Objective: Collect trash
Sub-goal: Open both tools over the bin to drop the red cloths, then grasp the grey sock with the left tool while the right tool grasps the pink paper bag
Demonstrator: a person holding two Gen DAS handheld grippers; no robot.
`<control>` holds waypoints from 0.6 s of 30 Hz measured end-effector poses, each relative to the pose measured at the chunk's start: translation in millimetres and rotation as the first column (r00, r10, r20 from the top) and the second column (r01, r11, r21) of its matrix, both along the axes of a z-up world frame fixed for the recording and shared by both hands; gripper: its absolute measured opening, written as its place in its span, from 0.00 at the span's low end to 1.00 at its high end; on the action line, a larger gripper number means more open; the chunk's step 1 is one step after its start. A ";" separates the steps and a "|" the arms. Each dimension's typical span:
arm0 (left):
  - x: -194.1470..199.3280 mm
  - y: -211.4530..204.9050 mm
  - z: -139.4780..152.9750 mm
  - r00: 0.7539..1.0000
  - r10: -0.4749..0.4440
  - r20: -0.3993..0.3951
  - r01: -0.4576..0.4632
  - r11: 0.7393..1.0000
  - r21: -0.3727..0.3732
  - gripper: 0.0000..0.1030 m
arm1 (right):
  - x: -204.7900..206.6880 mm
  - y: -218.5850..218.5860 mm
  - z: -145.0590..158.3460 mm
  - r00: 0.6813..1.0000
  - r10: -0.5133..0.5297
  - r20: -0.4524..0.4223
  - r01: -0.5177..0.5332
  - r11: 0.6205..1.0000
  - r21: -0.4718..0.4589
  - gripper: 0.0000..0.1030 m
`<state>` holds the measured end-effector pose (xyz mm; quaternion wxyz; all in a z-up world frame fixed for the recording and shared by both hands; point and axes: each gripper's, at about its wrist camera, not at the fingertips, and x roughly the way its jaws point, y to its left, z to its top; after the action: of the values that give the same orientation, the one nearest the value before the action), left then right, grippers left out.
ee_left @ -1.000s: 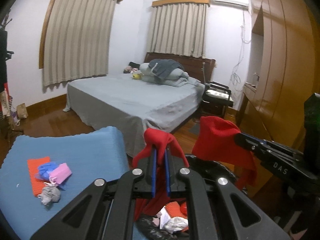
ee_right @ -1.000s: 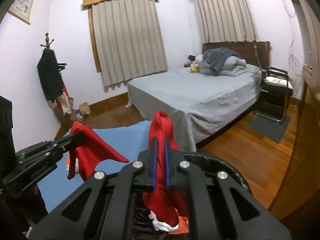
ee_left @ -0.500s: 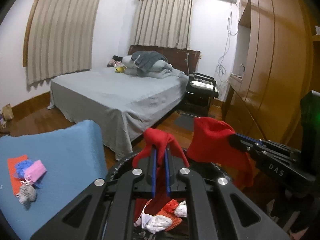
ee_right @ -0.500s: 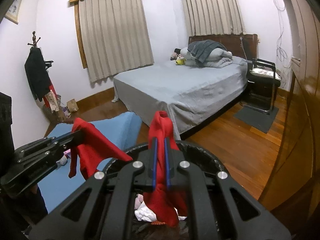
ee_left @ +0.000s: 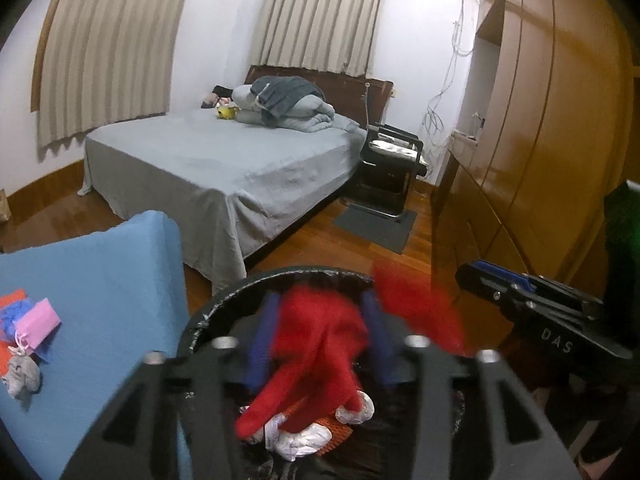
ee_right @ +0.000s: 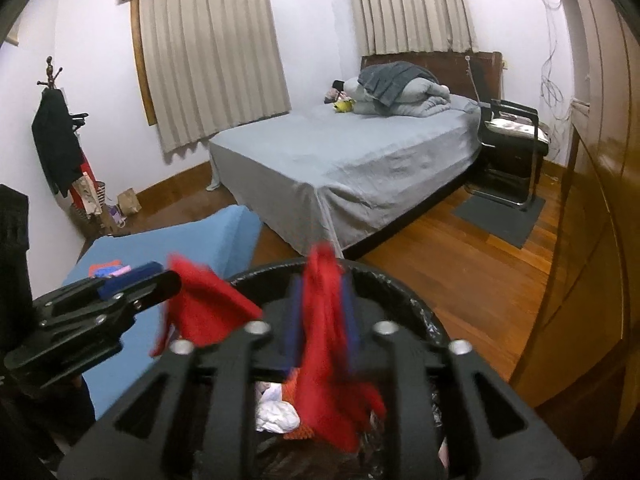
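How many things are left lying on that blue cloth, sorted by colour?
Orange mat: 1
Blue crumpled piece: 1
Pink paper bag: 1
Grey crumpled wad: 1
Total: 4, all on the blue cloth, judging from the left view.

Left wrist view. Bin (ee_left: 224,300) at 6 o'clock, directly below left gripper (ee_left: 320,340); cloth (ee_left: 316,344) hangs between its spread fingers, over the bin. Paper wads (ee_left: 300,440) in bin. Right gripper (ee_left: 472,276) at 4 o'clock, beside the bin. Table (ee_left: 100,280) at 8 o'clock, left of bin; small bag (ee_left: 38,324) and crumpled wad (ee_left: 22,374) on it. Bed (ee_left: 224,160) behind, 11 o'clock. Chair (ee_left: 394,160) right of bed. Wardrobe (ee_left: 540,120) at 3 o'clock.
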<state>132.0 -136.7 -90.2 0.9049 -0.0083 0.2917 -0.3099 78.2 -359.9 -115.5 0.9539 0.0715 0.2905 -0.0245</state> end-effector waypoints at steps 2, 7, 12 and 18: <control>1.2 4.2 -2.7 1.000 0.013 -0.005 -0.013 1.000 0.000 0.54 | -0.2 0.9 -0.8 1.000 -0.009 -0.001 0.009 1.000 -0.004 0.43; 2.3 27.4 -2.2 0.996 0.087 0.030 -0.088 0.996 0.026 0.72 | -5.1 -0.1 2.6 0.998 -0.048 0.046 0.050 0.999 -0.023 0.91; 3.5 69.4 -0.2 0.979 0.196 0.056 -0.198 0.979 0.043 0.87 | -3.0 4.4 8.8 0.997 -0.026 0.076 0.026 1.000 -0.004 0.95; -1.0 132.7 2.0 0.935 0.344 0.081 -0.349 0.935 0.059 0.92 | 11.7 34.9 10.0 0.997 0.025 0.071 -0.026 1.000 0.012 0.95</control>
<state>131.0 -4.0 -88.1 0.9546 -0.0162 0.2652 -0.1348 90.0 -325.0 -105.5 0.9633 0.0748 0.2577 -0.0078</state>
